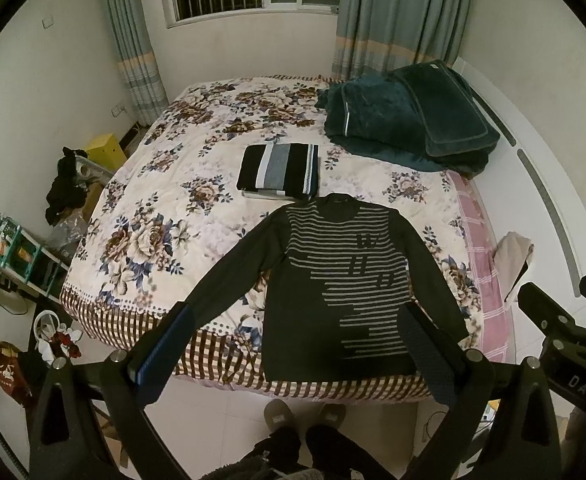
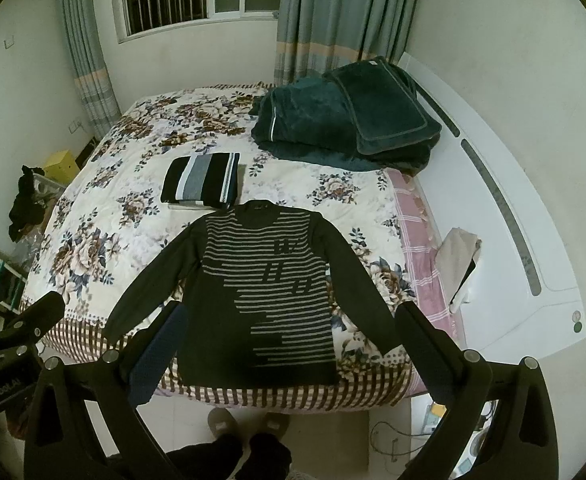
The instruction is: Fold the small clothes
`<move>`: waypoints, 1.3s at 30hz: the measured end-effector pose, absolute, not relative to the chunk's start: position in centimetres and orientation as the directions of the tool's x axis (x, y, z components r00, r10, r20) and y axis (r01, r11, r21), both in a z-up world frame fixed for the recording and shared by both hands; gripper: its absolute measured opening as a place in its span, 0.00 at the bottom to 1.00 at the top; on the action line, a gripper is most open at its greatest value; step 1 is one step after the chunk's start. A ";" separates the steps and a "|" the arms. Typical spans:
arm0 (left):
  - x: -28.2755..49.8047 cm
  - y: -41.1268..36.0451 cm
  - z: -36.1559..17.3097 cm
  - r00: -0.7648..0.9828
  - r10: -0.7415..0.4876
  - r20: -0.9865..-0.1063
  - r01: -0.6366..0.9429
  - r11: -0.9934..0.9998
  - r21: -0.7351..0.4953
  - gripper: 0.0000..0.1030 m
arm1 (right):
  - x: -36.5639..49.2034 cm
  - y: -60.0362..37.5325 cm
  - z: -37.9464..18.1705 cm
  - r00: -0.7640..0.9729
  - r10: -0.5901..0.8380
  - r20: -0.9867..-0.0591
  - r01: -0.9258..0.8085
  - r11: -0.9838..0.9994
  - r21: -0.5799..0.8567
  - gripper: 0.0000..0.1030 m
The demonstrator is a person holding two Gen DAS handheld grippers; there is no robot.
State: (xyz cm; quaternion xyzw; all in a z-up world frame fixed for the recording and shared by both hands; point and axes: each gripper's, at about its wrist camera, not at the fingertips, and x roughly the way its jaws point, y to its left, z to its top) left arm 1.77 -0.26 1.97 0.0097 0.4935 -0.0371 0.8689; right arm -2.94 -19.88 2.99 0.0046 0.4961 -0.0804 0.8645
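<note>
Dark and stripy, the sweater (image 1: 335, 276) lies flat on the flowery bed (image 1: 165, 216) near its front edge, sleeves spread out to both sides. From the left wrist, the left gripper (image 1: 297, 350) hangs above the bed edge with its fingers wide apart, holding nothing. A folded striped top (image 1: 279, 170) sits just behind the sweater, and a green blanket (image 1: 405, 116) is piled further back. From the right wrist, the right gripper (image 2: 289, 346) is spread wide too, empty, over the sweater's bottom part. Two slippers (image 2: 223, 420) stand on the floor below.
</note>
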 end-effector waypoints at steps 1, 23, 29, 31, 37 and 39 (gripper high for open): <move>1.7 -0.2 1.9 0.511 -0.056 -0.858 0.073 0.997 -0.022 1.00 | -2.9 -19.8 3.0 0.495 -0.137 -0.858 0.147 0.986 -0.072 1.00; 12.0 -1.6 -17.0 0.554 0.136 -0.821 0.061 0.977 0.203 1.00 | -4.1 -43.8 -23.9 0.230 -0.047 -0.972 0.713 0.687 0.135 0.75; 16.1 -4.0 -28.7 0.380 0.254 -0.890 0.019 0.959 0.282 1.00 | -5.0 -57.8 -42.7 0.148 0.079 -0.986 0.840 0.516 0.167 0.55; 17.0 -4.7 -32.9 0.333 0.289 -0.898 -0.013 0.953 0.302 1.00 | -4.7 -60.9 -50.0 0.126 0.129 -0.984 0.863 0.474 0.172 0.59; 18.3 -6.0 -44.3 0.173 0.352 -0.920 -0.088 0.936 0.342 1.00 | -5.4 -65.6 -66.2 0.064 0.212 -0.975 0.940 0.315 0.131 0.60; 18.4 -6.7 -47.1 0.135 0.368 -0.920 -0.077 0.930 0.361 1.00 | -5.5 -65.8 -68.5 0.113 0.231 -0.966 0.946 0.273 0.176 0.67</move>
